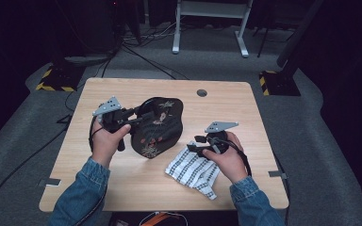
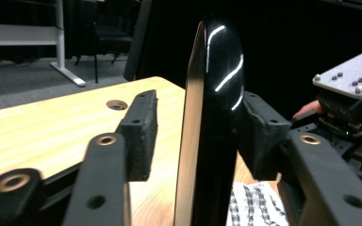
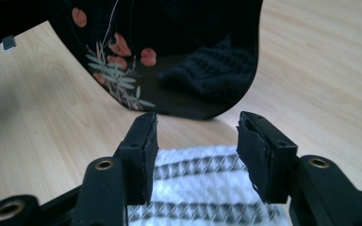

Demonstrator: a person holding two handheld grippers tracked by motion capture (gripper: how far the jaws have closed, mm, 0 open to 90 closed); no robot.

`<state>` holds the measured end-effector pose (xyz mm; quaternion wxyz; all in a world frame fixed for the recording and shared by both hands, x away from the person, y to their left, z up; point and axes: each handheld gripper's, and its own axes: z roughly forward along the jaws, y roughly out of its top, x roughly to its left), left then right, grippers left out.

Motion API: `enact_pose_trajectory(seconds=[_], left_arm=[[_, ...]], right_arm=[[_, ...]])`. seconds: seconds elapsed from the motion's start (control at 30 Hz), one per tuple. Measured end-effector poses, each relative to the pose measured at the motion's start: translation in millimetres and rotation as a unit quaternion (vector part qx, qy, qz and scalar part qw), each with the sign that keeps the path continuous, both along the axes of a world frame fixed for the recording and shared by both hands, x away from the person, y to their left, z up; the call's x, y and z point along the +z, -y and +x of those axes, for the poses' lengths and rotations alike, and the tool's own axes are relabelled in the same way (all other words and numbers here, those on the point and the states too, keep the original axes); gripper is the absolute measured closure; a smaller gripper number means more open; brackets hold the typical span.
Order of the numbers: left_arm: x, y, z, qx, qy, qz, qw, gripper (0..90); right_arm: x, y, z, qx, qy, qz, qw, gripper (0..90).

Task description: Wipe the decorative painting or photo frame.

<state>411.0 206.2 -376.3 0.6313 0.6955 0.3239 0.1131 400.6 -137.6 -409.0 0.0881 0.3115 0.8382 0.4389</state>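
The counter [image 1: 136, 188] is a light wood-grain slab with rounded corners and a round grey cable port [image 1: 201, 92] near its far edge. It stands on grey carpet [image 1: 311, 141] that is lit close around it and falls into deep shadow toward the sides and back. Beyond the far edge stands a white-framed desk [image 1: 210, 26] on two long feet. Black cables [image 1: 141, 54] snake over the carpet between it and the counter. Left and right of the counter, dark stand bases edged with yellow-and-black hazard tape [image 1: 52, 87] sit on the floor, the right one [image 1: 264, 82] carrying a slanting dark pole [image 1: 301, 30].
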Motion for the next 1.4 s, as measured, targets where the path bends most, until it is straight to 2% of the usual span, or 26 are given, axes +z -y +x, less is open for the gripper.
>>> enact_pose_trajectory(seconds=[0.23,0.3,0.33,0.37,0.43,0.6,0.7,0.77,0.93,1.03,1.17,1.4], left_arm=[[6.7,-13.0,-20.0,0.012,0.003,0.014,0.9998,47.8],[7.6,-18.5,-29.4,0.017,0.000,0.021,0.9996,47.5],[7.6,-18.5,-29.4,0.017,0.000,0.021,0.9996,47.4],[5.7,-23.3,-39.0,0.022,-0.008,0.032,0.9992,47.4],[4.4,-24.5,-40.8,0.023,-0.008,0.036,0.9990,47.2],[-7.8,-31.5,-49.6,0.025,-0.026,0.045,0.9983,47.2],[-16.1,-35.2,-56.1,0.028,-0.036,0.056,0.9974,47.2],[-19.8,-35.5,-58.5,0.027,-0.042,0.059,0.9970,47.1],[-26.1,-34.0,-60.0,0.027,-0.051,0.066,0.9962,46.8],[-33.6,-29.7,-59.7,0.023,-0.062,0.077,0.9949,46.9],[-38.6,-23.3,-58.9,0.019,-0.065,0.092,0.9935,50.7],[-44.1,-21.1,-56.2,0.021,-0.070,0.099,0.9924,56.1]], right_arm=[[20.8,-4.2,23.3,-0.005,0.031,0.015,0.9994,46.6],[25.5,-6.2,32.6,-0.006,0.033,0.019,0.9993,46.4],[27.3,-7.6,37.9,-0.005,0.034,0.022,0.9992,46.3],[28.4,-9.1,43.2,-0.004,0.034,0.023,0.9991,45.9],[28.4,-11.4,49.4,-0.004,0.033,0.027,0.9991,45.8],[24.9,-18.0,63.0,0.000,0.031,0.031,0.9991,45.8],[19.2,-24.8,72.6,0.007,0.025,0.042,0.9988,45.7],[15.8,-27.2,78.1,0.009,0.019,0.049,0.9986,45.7],[11.8,-31.3,84.5,0.022,0.011,0.047,0.9986,45.4],[10.3,-33.6,86.5,0.027,0.011,0.044,0.9986,44.5],[10.1,-36.1,87.8,0.034,0.009,0.043,0.9984,43.3],[8.3,-38.6,90.4,0.047,0.006,0.046,0.9978,41.4]])
